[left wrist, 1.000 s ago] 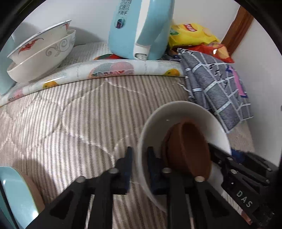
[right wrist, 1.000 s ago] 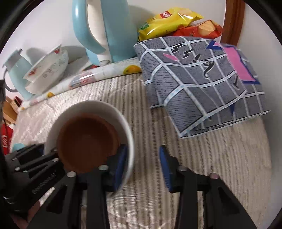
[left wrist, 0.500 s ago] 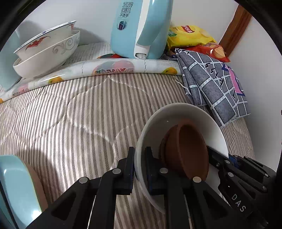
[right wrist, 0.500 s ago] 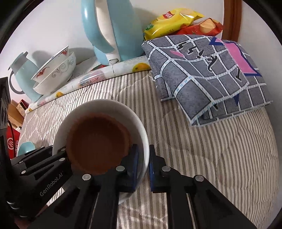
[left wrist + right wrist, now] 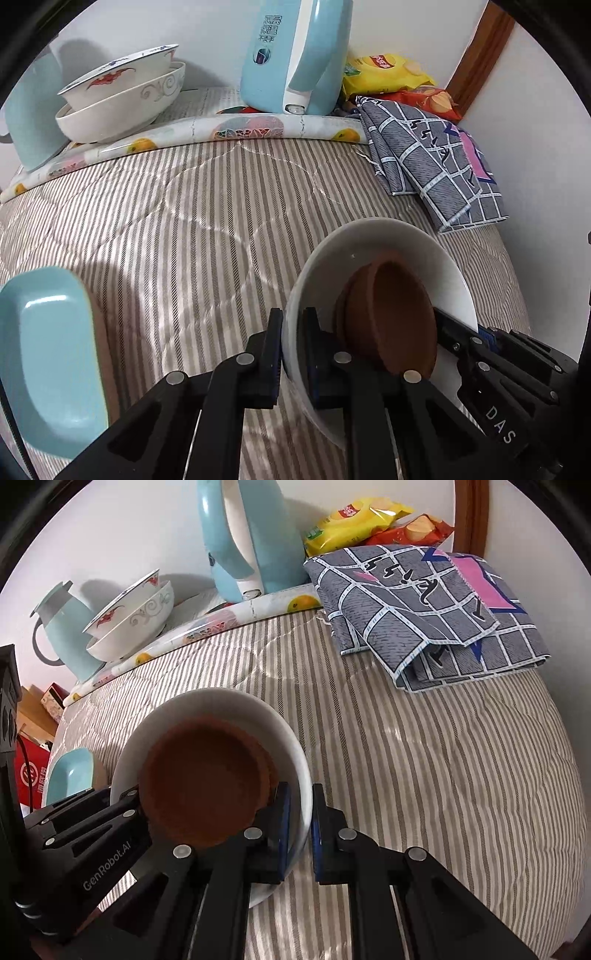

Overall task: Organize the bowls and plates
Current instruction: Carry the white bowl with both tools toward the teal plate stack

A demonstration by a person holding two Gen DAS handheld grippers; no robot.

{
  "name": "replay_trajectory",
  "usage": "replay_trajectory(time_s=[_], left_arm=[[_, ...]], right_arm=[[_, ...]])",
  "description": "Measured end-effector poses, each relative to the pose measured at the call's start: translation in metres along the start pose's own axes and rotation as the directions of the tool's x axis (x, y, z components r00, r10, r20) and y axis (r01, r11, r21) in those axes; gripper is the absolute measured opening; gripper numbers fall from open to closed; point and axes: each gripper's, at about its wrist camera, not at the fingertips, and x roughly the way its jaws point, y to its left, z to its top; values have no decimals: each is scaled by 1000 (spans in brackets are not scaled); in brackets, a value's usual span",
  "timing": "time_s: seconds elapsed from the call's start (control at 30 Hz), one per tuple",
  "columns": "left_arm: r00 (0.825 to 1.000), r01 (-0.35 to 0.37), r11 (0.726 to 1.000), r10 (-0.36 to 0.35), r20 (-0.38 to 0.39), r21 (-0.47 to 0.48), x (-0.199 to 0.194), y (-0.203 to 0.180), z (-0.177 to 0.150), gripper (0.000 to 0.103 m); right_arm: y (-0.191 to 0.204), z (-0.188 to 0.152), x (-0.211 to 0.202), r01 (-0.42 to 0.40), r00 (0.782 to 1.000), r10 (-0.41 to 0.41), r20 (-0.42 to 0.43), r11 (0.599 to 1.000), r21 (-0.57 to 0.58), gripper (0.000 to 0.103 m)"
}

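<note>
A white bowl [image 5: 388, 243] holds a stack of brown dishes [image 5: 395, 317]. My left gripper [image 5: 293, 354] is shut on the bowl's left rim. My right gripper [image 5: 301, 823] is shut on its right rim; the white bowl [image 5: 236, 705] and brown dishes [image 5: 203, 779] show there too. The bowl is held above the striped bedspread [image 5: 184, 221]. Two patterned white bowls [image 5: 122, 99] are stacked at the back left. A light blue dish [image 5: 44, 350] lies at the left on something brown.
A light blue kettle [image 5: 295, 51] stands at the back on a fruit-print mat [image 5: 221, 129]. A folded grey checked cloth [image 5: 424, 605] and snack bags [image 5: 365, 520] lie at the back right. A blue jug [image 5: 62, 627] stands at the far left. Walls close the back and right.
Both grippers closed on the white bowl's rim, the right one from wide open. The bowl has risen and both views have pulled back from the back wall.
</note>
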Motion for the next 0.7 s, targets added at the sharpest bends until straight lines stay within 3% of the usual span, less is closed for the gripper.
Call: replay_trajectory(time_s=[0.7], left_arm=[[997, -26, 999, 28, 74, -28, -65, 22, -28, 11]], right_arm=[[41, -28, -53, -30, 998, 33, 58, 999, -44, 9]])
